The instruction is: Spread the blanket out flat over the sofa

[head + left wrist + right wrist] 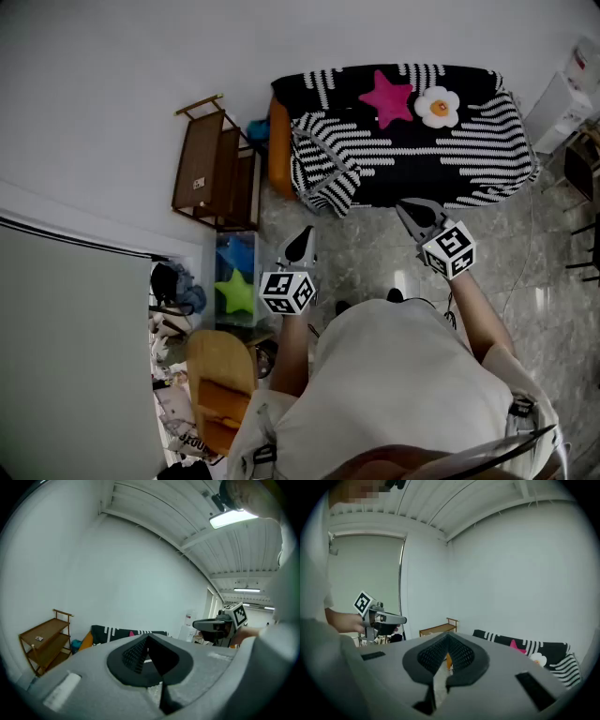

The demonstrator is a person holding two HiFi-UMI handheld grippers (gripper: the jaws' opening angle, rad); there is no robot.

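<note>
While most of the striped blanket (450, 155) already lies over the sofa (279, 141), one end of it is bunched up in a lump (323, 178) at the sofa's left end, where the orange side shows bare. So the job looks nearly done, but not all the way. A pink star pillow (387, 97) and a white flower pillow (438, 106) sit on top of the blanket near the back. If the blanket gets a hard pull, I think the pillows could slide with it or fall off, and the flat part could wrinkle up again. The left gripper (302, 239) and the right gripper (405, 208) both hang in the air in front of the sofa and touch nothing. Each one has its fingers pressed together with nothing between them. They would have to spread apart before they reach the cloth, or they would just poke it and push it into a bigger heap. Biting too much of the thick lump could drag the whole blanket off. A brown wooden shelf (217, 167) stands just beside the bunched end, so a wide swing of the left gripper could bump it.
</note>
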